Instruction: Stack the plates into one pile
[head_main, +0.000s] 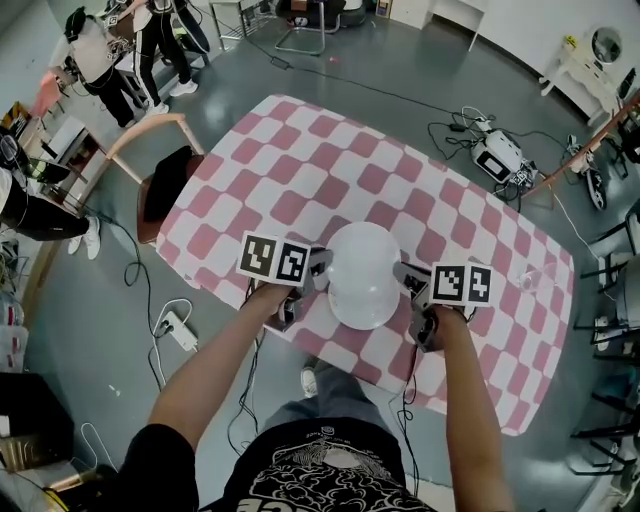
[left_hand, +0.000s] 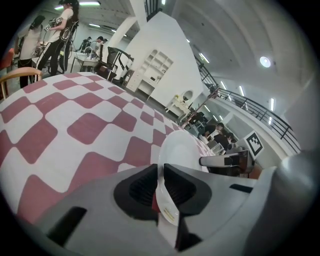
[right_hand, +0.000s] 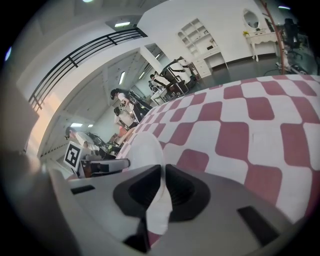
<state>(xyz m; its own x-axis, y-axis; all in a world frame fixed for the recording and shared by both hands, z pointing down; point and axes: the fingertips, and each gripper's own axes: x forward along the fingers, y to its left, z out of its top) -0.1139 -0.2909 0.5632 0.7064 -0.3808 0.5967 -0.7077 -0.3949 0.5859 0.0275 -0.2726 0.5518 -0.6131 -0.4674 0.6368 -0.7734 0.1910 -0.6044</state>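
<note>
A: Surface and room first, please.

B: A rectangular table (head_main: 300, 170) under a pink-and-white checked cloth, standing on a glossy grey floor (head_main: 400, 60). A curved wooden chair (head_main: 160, 165) with a dark seat sits just beside the table's left end. A white power strip (head_main: 183, 332) lies on the floor near the table's front edge.

A: And the plate?

B: A smooth, round, glossy white plate (head_main: 363, 272) is over the table's near edge. The left gripper (head_main: 322, 270) pinches its left rim, jaws narrow on the thin edge. The right gripper (head_main: 405, 277) clamps the opposite rim likewise.
</note>
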